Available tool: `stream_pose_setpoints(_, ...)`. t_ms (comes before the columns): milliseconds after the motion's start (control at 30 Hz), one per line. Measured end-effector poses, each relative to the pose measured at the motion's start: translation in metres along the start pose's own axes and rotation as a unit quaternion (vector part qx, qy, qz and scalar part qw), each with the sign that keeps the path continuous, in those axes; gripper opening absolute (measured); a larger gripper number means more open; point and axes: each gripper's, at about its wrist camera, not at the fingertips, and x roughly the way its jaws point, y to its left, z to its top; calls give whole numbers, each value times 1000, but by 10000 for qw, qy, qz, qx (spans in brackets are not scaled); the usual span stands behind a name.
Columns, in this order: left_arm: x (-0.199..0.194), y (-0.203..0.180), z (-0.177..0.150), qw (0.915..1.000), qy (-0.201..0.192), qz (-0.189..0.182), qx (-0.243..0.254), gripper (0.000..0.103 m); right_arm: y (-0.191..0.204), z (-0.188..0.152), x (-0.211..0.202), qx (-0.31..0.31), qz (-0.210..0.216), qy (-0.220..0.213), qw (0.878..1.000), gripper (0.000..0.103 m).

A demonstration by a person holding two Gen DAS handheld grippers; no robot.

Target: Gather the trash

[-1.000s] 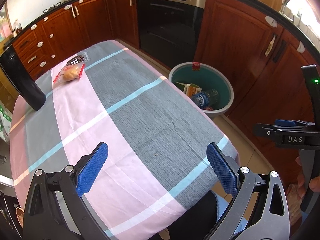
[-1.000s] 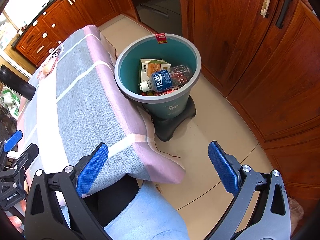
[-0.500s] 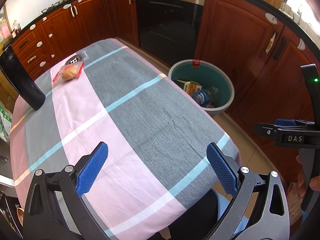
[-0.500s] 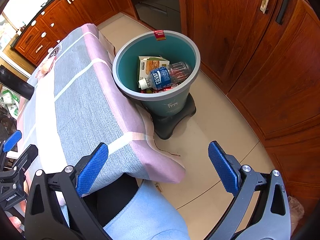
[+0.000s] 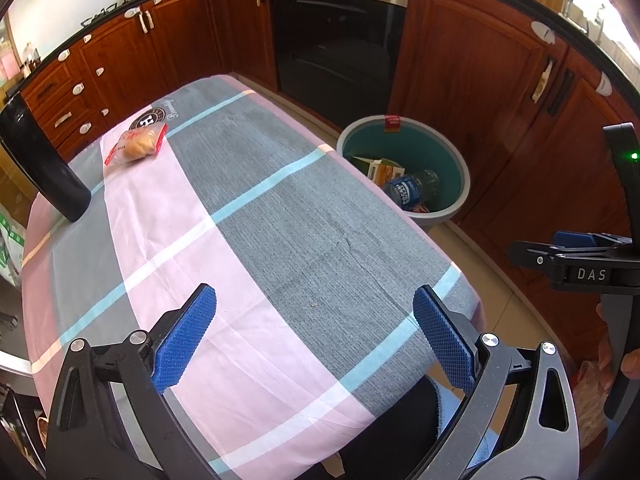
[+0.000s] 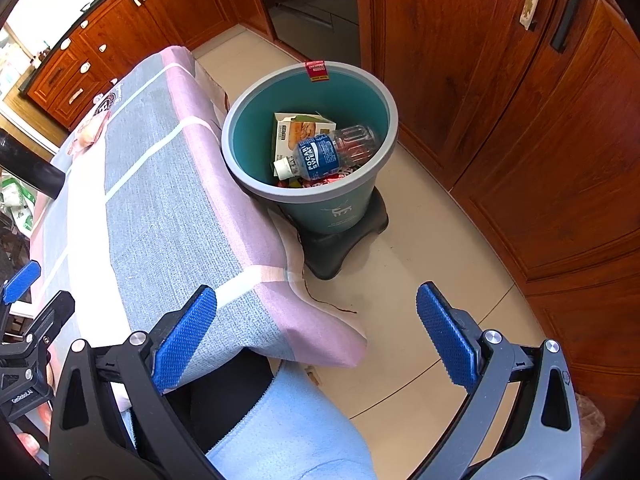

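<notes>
Trash that is left on the table (image 5: 280,240) seems to be only one piece: a wrapped bun in a clear packet with red edges (image 5: 138,145), which lies far ahead of the left gripper (image 5: 314,342) and a little to its left, near the far end of the cloth. Both tools are empty, the blue pads of each one standing wide apart; the right gripper (image 6: 316,340) hangs over the near corner of the table and the floor. To do this step well, I think the left gripper should travel forward low over the cloth, bring its pads to both sides of the packet and close softly, because the packet looks thin and the bun will squash. A black cylinder (image 5: 44,168) stands left of that path, near the packet, so the approach should keep to its right. The teal bin (image 6: 308,140) waits ahead of the right gripper, touching the table edge, already holding a plastic bottle (image 6: 328,152) and a carton (image 6: 298,130).
</notes>
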Motion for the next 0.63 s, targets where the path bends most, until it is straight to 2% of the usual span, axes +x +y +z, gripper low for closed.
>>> stream_pose_setpoints(267, 1, -2, 4, 10000, 48, -8, 55, 99, -1, 4, -6, -101, -119, -198, 9997, 96)
stream_pose_setpoints(333, 3, -2, 4, 9999, 125, -51, 32, 99, 0, 5, -6, -169, -263, -204, 9993, 96)
stream_pose_setpoints(633, 9, -2, 3, 9997, 221, -29, 47, 99, -1, 6, -6, -196, -354, -224, 9989, 96)
